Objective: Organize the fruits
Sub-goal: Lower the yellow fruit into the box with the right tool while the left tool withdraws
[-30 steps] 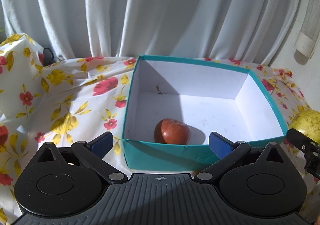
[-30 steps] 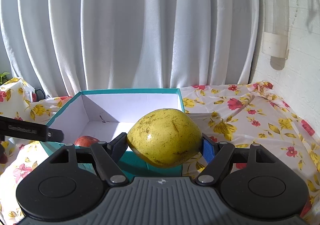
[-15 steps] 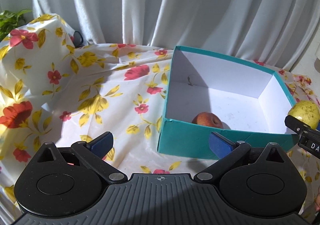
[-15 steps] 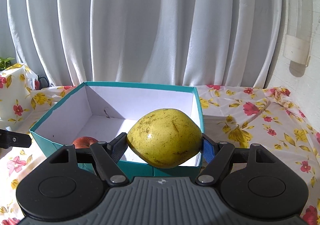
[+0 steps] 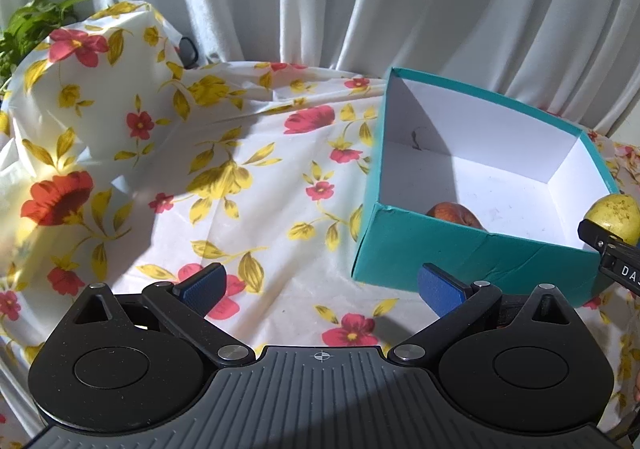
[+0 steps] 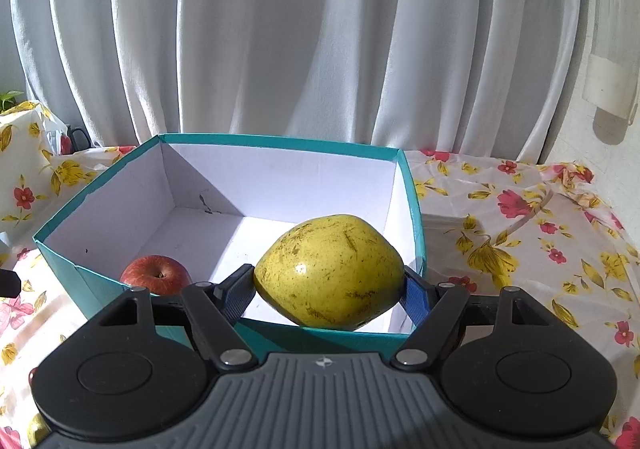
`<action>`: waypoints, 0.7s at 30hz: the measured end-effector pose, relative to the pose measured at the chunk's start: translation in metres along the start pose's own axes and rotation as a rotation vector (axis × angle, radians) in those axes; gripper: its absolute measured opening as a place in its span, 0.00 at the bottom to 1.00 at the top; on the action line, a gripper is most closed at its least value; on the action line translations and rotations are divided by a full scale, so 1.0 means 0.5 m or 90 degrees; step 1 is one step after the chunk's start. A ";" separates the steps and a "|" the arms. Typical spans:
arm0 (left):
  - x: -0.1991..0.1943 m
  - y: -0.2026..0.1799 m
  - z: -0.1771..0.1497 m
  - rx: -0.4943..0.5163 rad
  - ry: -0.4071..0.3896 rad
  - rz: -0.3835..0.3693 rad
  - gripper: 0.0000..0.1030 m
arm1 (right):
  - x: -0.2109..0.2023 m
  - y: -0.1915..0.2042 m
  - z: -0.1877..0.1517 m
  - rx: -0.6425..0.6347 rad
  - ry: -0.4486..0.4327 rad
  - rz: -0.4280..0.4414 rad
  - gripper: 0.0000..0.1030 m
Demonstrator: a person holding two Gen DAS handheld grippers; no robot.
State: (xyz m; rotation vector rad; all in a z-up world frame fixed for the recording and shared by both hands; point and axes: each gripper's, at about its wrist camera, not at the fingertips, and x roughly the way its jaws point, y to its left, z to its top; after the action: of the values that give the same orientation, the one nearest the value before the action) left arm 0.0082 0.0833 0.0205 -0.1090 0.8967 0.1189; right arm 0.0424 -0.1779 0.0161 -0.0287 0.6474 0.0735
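Note:
My right gripper is shut on a yellow pear and holds it over the near right corner of the teal box. A red apple lies inside the box at its near left corner. In the left wrist view the box stands to the right, with the apple peeking over its near wall and the pear at the right edge. My left gripper is open and empty above the flowered tablecloth, left of the box.
White curtains hang behind the table. A cloth-covered lump rises at the back left, with a green plant behind it. A white wall with a pipe is at the right.
My left gripper has swung left, away from the box, and stays open. My right gripper has carried the pear forward over the box's near wall.

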 end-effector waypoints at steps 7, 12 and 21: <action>0.004 0.009 -0.006 -0.006 0.010 0.014 1.00 | 0.006 0.001 -0.002 -0.003 -0.005 0.000 0.74; 0.008 0.012 -0.010 -0.006 0.020 0.022 1.00 | 0.008 0.002 -0.003 -0.008 -0.009 -0.001 0.74; 0.011 0.020 -0.016 -0.010 0.029 0.034 1.00 | 0.013 0.002 0.003 -0.016 -0.002 0.000 0.74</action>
State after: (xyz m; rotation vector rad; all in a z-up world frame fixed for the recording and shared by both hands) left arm 0.0041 0.0923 0.0107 -0.1032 0.9452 0.1735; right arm 0.0485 -0.1763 0.0133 -0.0522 0.6438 0.0813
